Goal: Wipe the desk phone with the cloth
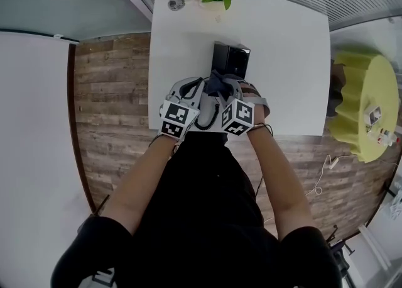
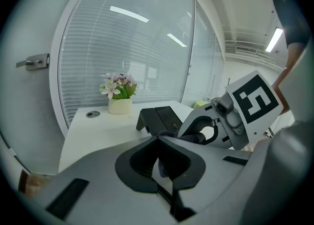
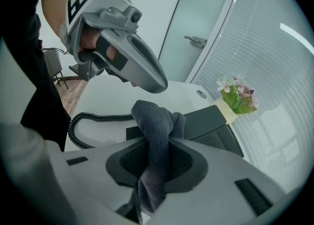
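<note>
Right gripper view shows me one dark grey terry cloth clamped in my right tongs. One black desk phone sits at 12 o'clock of them on the white table, its single coiled black cord at 9 o'clock. My left tongs are pressed together. One cream pot of pink flowers stands further off at 12 o'clock. The phone's print is too small to read.

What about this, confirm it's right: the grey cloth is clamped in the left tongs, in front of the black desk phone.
Not right. The grey cloth is clamped in the right tongs, not the left tongs, in front of the black desk phone; the right gripper view shows it.
</note>
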Available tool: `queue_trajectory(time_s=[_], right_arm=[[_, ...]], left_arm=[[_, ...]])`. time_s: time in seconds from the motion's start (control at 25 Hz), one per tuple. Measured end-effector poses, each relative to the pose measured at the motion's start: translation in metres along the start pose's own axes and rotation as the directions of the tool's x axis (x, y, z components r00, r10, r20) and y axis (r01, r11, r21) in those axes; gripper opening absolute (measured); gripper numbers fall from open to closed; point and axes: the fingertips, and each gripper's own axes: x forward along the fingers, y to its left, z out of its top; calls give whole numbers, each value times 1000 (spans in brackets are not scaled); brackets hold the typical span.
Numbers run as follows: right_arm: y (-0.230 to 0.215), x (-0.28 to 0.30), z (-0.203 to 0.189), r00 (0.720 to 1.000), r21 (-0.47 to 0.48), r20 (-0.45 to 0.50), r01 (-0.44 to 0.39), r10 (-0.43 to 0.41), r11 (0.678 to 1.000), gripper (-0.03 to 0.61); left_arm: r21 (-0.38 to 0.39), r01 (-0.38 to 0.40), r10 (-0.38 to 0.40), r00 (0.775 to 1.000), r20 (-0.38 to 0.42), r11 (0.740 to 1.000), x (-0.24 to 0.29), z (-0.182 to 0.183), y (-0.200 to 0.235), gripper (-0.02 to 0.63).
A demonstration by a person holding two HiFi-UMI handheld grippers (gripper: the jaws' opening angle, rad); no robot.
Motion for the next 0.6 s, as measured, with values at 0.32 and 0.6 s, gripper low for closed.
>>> queue_trajectory(time_s=[0.32,0.6], right_arm=[[34,0,-9,998,-18,-20,-53,53,998,95],[57,-4,-15,990,28,-31,-137,137,990,94]], left_arm=[[-11,-12,11,1000,-11,1000,-7,-13,-6,9],[-2,-11,11,1000,-2,1000,-18,-12,-12,9]])
